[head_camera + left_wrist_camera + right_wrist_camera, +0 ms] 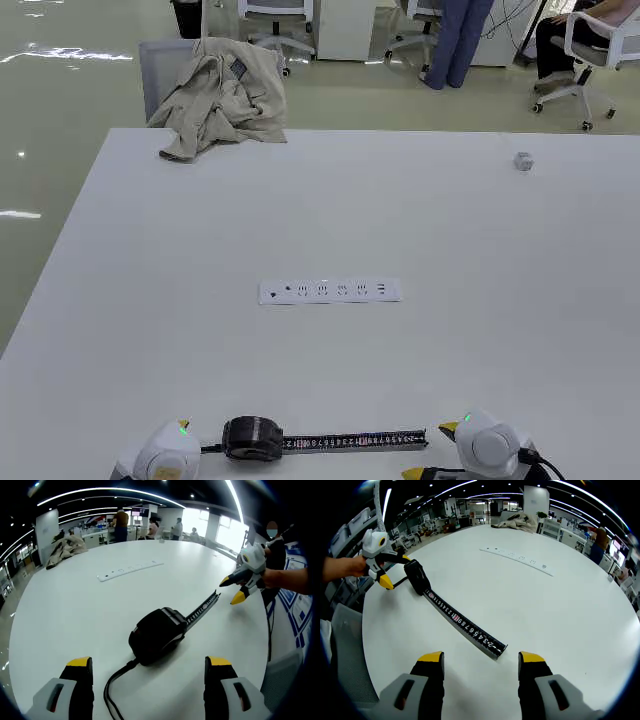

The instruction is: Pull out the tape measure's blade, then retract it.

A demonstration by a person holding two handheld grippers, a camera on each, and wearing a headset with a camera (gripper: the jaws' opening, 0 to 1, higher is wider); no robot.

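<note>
Lying flat on the white desk (450, 230) close to its near edge, the tape measure (252, 438) was seen with its black case to the left and its blade (355, 440) drawn out to the right, the printed scale facing up. The case was flanked on its left by the left gripper (148, 666), whose yellow-tipped fingers (80, 680) were spread wide in the left gripper view. The case lay ahead of them, in line with the gap between them, and was touched by neither. A thin black strap (115, 690) was seen running from the rear of the case back between the two fingers. The right gripper (481, 659) was held at the free end of the blade, and its fingers (431, 667) were likewise spread apart. The tip (500, 650) of the blade lay on the desk just ahead of the gap between them and was pinched by nothing. Farther back, at mid-desk, a white power strip (330, 291) was laid roughly parallel to the blade and well apart from it. A beige jacket (222, 95) was draped over a grey chair (160, 70) and onto the far left edge of the desk, and a small grey object (523, 161) was set near the far right edge.
</note>
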